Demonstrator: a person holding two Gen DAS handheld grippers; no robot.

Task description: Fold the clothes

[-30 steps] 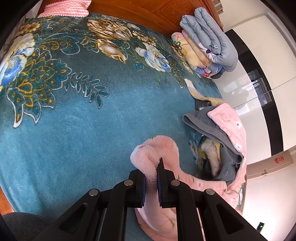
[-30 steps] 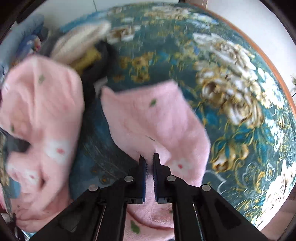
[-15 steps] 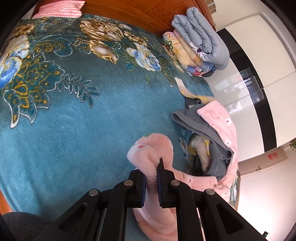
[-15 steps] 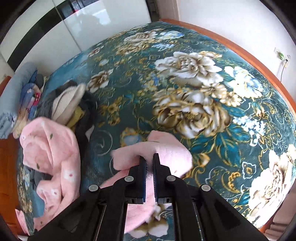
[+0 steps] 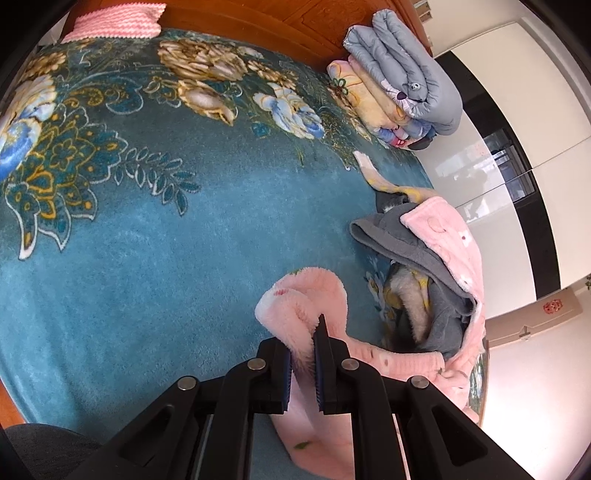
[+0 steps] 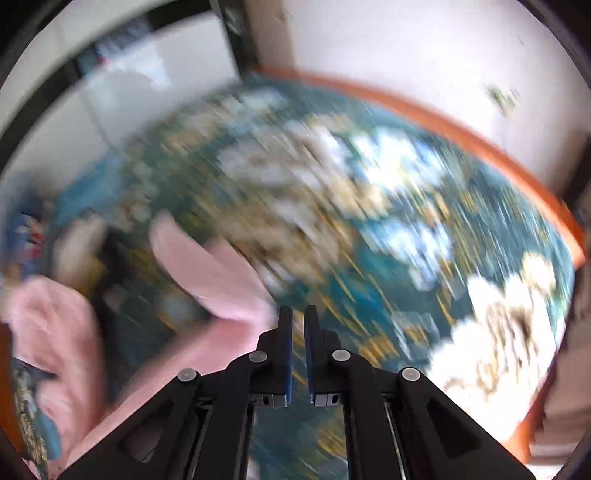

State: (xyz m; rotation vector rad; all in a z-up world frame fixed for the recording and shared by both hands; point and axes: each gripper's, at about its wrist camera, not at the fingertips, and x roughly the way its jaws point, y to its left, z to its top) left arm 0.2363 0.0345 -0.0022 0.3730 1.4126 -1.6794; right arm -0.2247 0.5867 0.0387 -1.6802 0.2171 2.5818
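left gripper (image 5: 303,341): jaws clamping a fold of the pink fleece garment (image 5: 314,306), rest trailing below | right gripper (image 6: 297,325): jaws together, nothing visibly between them, garment (image 6: 210,273) lying left of them on the bed (image 6: 369,240)

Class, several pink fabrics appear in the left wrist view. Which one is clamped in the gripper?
The fluffy pink garment bunched between the left gripper jaws; the pink zigzag cloth lies far off by the headboard.
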